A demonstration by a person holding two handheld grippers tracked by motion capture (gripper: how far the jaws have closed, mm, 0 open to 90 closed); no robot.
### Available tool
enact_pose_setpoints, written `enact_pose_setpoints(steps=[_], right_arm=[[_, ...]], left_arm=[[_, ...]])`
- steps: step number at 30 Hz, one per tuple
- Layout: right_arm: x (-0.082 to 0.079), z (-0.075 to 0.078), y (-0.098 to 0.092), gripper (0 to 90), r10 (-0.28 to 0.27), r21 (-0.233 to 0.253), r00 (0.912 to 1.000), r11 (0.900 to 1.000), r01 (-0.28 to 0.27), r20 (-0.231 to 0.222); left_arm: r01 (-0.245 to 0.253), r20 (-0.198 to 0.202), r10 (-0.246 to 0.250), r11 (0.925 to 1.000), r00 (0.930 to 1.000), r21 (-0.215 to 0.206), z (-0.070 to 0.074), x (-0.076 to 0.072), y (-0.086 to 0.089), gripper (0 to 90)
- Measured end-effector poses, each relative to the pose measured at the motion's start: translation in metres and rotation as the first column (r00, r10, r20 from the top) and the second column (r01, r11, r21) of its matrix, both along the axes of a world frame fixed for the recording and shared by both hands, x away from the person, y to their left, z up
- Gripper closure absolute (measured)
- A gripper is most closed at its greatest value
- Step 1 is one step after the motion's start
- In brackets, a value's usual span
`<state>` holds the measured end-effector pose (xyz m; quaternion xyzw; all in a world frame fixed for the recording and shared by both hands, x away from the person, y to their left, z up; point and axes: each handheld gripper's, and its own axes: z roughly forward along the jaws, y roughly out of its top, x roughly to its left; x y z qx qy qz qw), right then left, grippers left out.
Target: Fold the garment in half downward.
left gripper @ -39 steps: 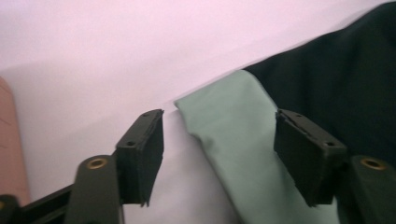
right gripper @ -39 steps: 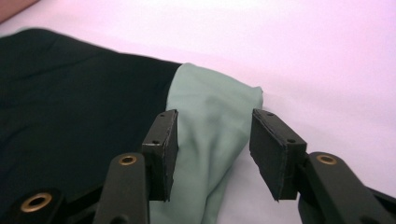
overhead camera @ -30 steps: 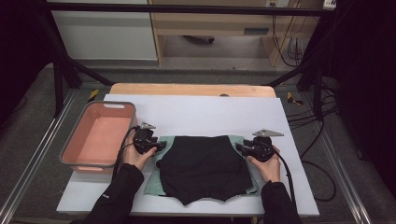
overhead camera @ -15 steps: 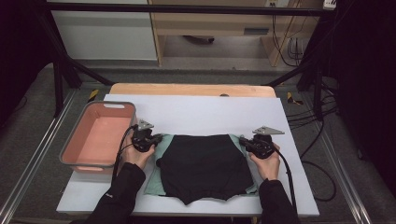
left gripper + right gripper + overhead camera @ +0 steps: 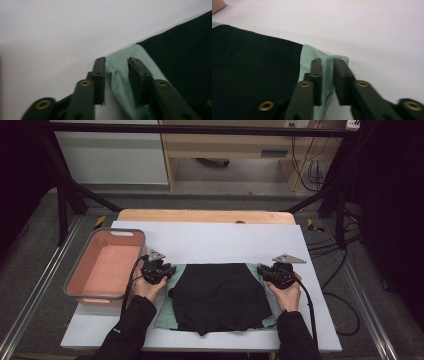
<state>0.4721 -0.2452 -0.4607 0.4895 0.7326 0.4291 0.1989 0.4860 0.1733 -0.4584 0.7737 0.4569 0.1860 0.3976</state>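
A flat black fabric garment (image 5: 217, 295) lies spread near the front middle of the white table top (image 5: 225, 242), on top of a pale green cloth (image 5: 167, 316) that peeks out along its left and right edges and at both far corners. The pile's wider span runs left to right, so each far corner sits straight in front of one hand.

The left gripper (image 5: 165, 271) is at the far left corner. In the left gripper view its jaws stand part open with a fold of the green cloth (image 5: 117, 72) rising between them; the right-hand jaw seems to touch the fabric, the other is just clear of it, so I judge it not clamped yet. The right gripper (image 5: 265, 271) is at the far right corner (a mirror of the other). In the right gripper view its jaws are closer together, straddling the green corner (image 5: 327, 65) with a narrow gap; whether they pinch the cloth I cannot tell.

Both corners are equally near their grippers, which suggests a two-handed grasp of the far edge, perhaps to fold it toward the person.

A salmon-pink rectangular plastic bin (image 5: 80, 285) stands just left of the left hand (image 5: 150, 287), at the table's left edge. It looks empty.
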Motion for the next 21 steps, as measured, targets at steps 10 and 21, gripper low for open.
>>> enact_pose_setpoints(steps=[10,21], right_arm=[[-0.032,0.018,0.005,27.8,0.025,-0.018,0.9963,1.0,-0.024,0.082],[-0.059,0.015,0.008,9.5,0.071,0.041,0.9962,0.996,-0.074,0.05]], left_arm=[[0.09,0.022,-0.089,0.9938,0.9958,-0.066,0.02,-0.037,0.009,26.6],[0.178,0.003,-0.178,0.9828,0.984,-0.049,0.023,-0.058,0.008,5.3]])
